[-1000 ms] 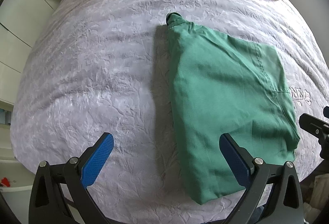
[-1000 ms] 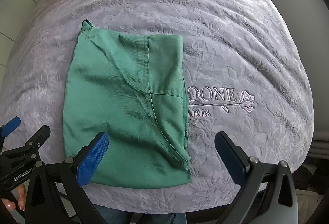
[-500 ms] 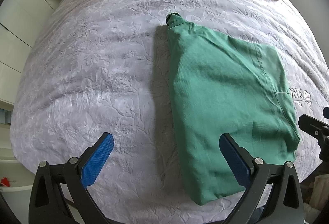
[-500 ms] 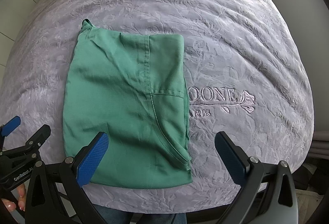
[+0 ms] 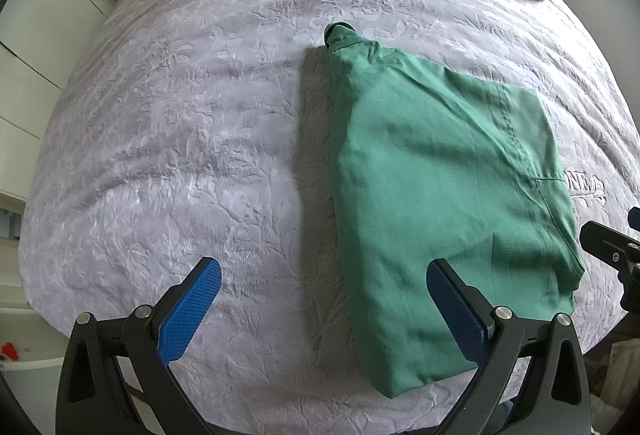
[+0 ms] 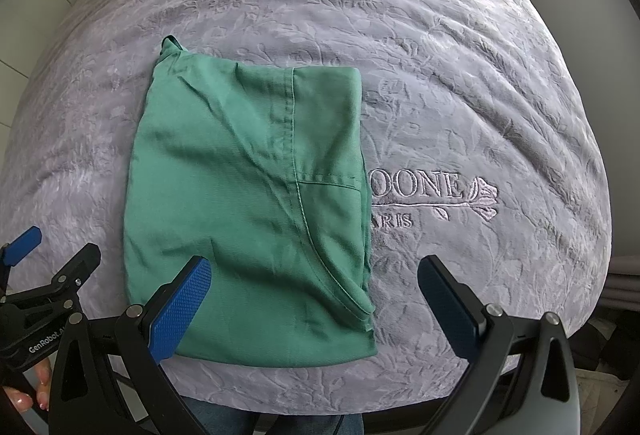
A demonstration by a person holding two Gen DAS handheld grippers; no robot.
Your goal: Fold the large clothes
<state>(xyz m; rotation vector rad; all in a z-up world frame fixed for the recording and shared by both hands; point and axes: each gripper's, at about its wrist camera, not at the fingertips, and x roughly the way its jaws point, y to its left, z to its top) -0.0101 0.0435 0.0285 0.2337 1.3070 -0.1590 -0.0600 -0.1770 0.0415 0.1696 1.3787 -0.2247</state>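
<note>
Lettering "OONE / ARIS" is stitched on blanket (image 6: 460, 83), start hidden by folded green garment (image 6: 248, 203); left gripper (image 5: 324, 307) & right gripper (image 6: 316, 303) are held spread, empty.

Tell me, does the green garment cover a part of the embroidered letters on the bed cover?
Yes, the green garment lies over the start of the embroidered letters, so only "OONE" and "ARIS" show.

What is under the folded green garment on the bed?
The green garment lies on the embossed lavender bedspread. It covers the start of the embroidered lettering; only "OONE" and "ARIS" show beside its right edge. Anything else beneath is hidden.
</note>
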